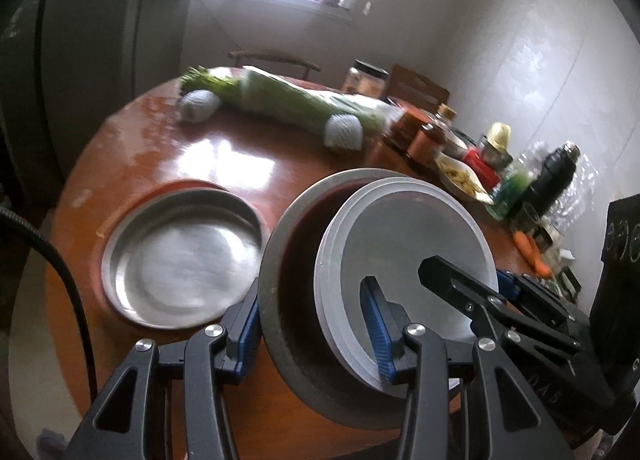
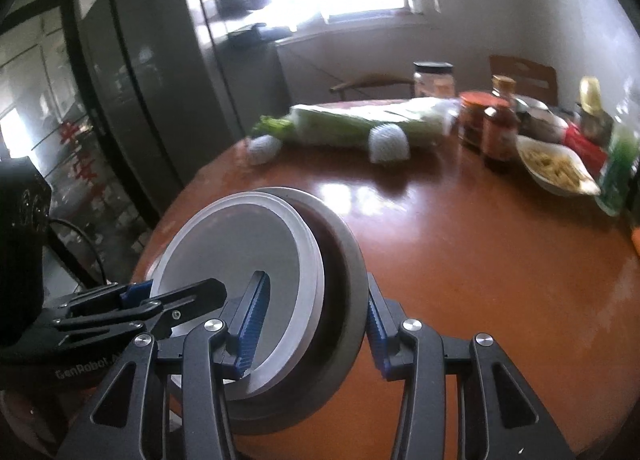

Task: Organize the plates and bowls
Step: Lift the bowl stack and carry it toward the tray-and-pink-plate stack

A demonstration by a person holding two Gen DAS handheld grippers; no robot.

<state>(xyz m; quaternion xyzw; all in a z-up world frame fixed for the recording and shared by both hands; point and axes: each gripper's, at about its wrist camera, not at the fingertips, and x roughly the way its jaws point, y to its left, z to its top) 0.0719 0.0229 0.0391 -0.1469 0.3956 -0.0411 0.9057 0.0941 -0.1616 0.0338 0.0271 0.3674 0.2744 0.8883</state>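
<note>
A stack of dishes, a grey bowl [image 1: 280, 280] with white plates [image 1: 404, 236] nested in it, is held tilted above the round brown table [image 1: 224, 159]. My left gripper [image 1: 314, 324] is shut on the stack's left side. My right gripper [image 2: 312, 332] is shut on its right side; its fingers [image 1: 452, 280] also show in the left wrist view. The stack shows in the right wrist view as the grey bowl [image 2: 344, 284] and white plates [image 2: 236, 256]. A steel plate [image 1: 184, 256] lies flat on the table, left of the stack.
A wrapped celery bunch [image 1: 296, 99] and foam-netted fruit [image 1: 346, 131] lie at the table's far side. Jars, bottles and a bowl of food [image 2: 556, 167] crowd the right side, with a dark flask [image 1: 556, 175] and a carrot [image 1: 532, 252]. A fridge [image 2: 152, 79] stands left.
</note>
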